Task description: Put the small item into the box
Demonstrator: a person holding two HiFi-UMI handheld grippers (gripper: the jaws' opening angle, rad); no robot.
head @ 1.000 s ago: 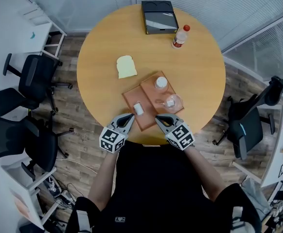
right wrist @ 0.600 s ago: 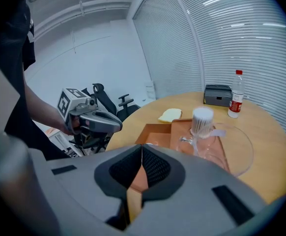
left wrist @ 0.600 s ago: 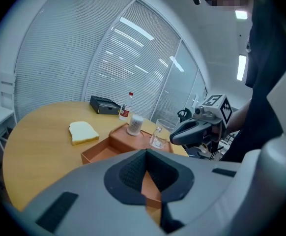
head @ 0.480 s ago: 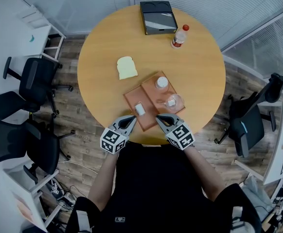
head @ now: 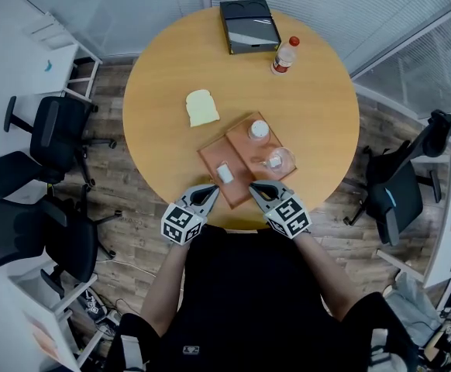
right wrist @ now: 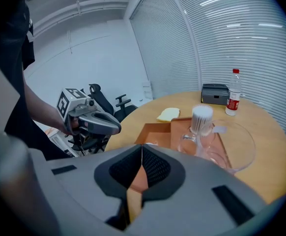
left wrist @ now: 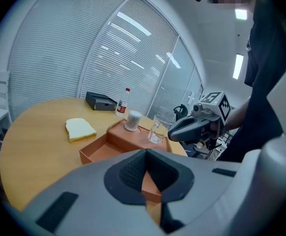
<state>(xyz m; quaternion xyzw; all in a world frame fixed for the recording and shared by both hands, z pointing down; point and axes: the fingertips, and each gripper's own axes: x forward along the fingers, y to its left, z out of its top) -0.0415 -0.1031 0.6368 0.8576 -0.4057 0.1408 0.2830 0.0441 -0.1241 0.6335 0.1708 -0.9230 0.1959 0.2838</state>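
Note:
A small white item (head: pixel 224 173) lies in the left half of an open brown box (head: pixel 210 158) near the table's front edge. In the right half (head: pixel 239 141) stand a jar of cotton swabs (head: pixel 258 131) and a clear glass cup (head: pixel 276 160). My left gripper (head: pixel 211 188) hovers at the table edge just left of the box, shut and empty. My right gripper (head: pixel 253 187) mirrors it on the right, also shut with nothing in it. In the left gripper view the box (left wrist: pixel 101 149) lies beyond the jaws. The right gripper view shows the jar (right wrist: pixel 201 119) straight ahead.
A slice of bread (head: pixel 201 108) lies left of the box on the round wooden table (head: pixel 163 76). A black case (head: pixel 249 26) and a red-capped bottle (head: pixel 284 56) stand at the far edge. Office chairs (head: pixel 47 138) ring the table.

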